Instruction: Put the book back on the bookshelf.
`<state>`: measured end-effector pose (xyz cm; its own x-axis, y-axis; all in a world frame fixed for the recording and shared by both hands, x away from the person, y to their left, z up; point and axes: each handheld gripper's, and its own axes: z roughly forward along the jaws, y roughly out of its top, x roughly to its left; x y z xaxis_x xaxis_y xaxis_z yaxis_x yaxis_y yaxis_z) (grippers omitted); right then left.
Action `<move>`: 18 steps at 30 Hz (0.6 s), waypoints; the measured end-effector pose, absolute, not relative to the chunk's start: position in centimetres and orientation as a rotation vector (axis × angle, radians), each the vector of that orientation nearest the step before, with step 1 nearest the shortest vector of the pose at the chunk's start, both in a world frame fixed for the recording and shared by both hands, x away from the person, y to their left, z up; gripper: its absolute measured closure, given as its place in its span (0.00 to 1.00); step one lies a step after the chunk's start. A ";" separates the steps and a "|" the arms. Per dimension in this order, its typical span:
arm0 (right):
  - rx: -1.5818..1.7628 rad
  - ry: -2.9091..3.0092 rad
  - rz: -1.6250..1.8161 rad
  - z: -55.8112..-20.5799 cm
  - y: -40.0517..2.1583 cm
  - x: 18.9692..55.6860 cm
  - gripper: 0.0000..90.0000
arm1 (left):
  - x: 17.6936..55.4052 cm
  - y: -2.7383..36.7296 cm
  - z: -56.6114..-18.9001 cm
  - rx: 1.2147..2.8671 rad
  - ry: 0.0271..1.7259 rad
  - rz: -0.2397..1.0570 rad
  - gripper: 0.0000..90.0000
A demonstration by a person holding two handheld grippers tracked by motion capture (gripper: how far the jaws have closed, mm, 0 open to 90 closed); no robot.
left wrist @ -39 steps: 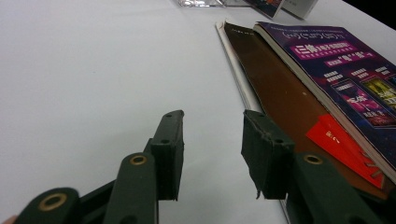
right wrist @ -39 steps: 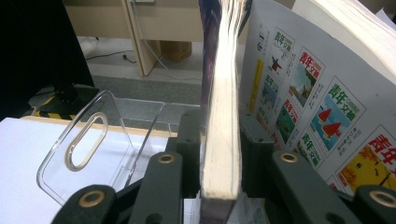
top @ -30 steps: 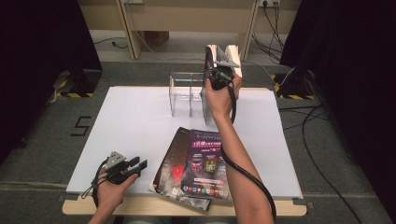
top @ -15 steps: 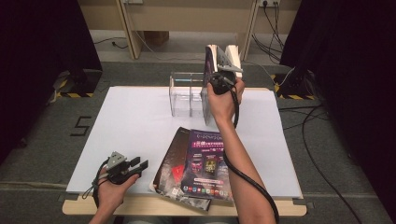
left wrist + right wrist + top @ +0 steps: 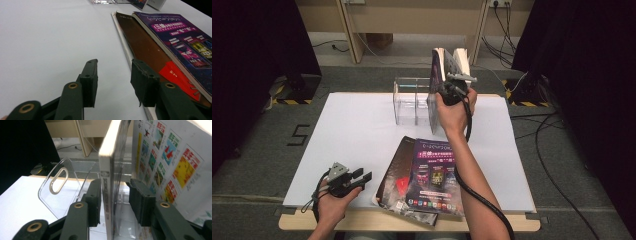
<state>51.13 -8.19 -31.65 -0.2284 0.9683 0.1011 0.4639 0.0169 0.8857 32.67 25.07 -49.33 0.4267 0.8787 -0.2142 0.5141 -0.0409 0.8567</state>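
Note:
A thin dark-covered book [image 5: 438, 75] stands upright in the clear acrylic rack [image 5: 411, 100] at the back of the table. My right gripper [image 5: 448, 90] is at its near edge. In the right gripper view the book [image 5: 110, 170] is between the jaws of my right gripper [image 5: 115, 195]. The jaws have just been opening, and a gap shows at the right pad, so it is open. My left gripper [image 5: 361, 176] rests open and empty at the front left; in its own view my left gripper [image 5: 113, 77] is beside a flat brown book [image 5: 142, 42].
A white book with colourful pictures [image 5: 170, 162] stands upright just behind the dark one. A purple-covered book [image 5: 434, 172] lies flat on the brown one at the table's front edge [image 5: 412, 225]. The white table top [image 5: 352, 130] is bare on the left.
The right hand has shifted only slightly at the rack, with the book still upright. The left hand and the flat books have not moved.

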 end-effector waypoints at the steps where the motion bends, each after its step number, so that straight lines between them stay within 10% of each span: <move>1: 1.470 1.744 1.164 -31.7 -8.3 50.9 0.69 | 32.7 25.0 -49.3 1.700 1.219 0.464 0.62; 18: 1.462 1.789 1.171 -32.4 -9.2 48.8 0.66 | 32.9 24.7 -49.5 1.705 1.217 0.447 0.61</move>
<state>48.80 -9.18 -32.41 -0.2620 0.9587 0.1110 0.4854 0.0315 0.8737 32.89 24.73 -49.54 0.4353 0.8725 -0.2219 0.5216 -0.0435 0.8521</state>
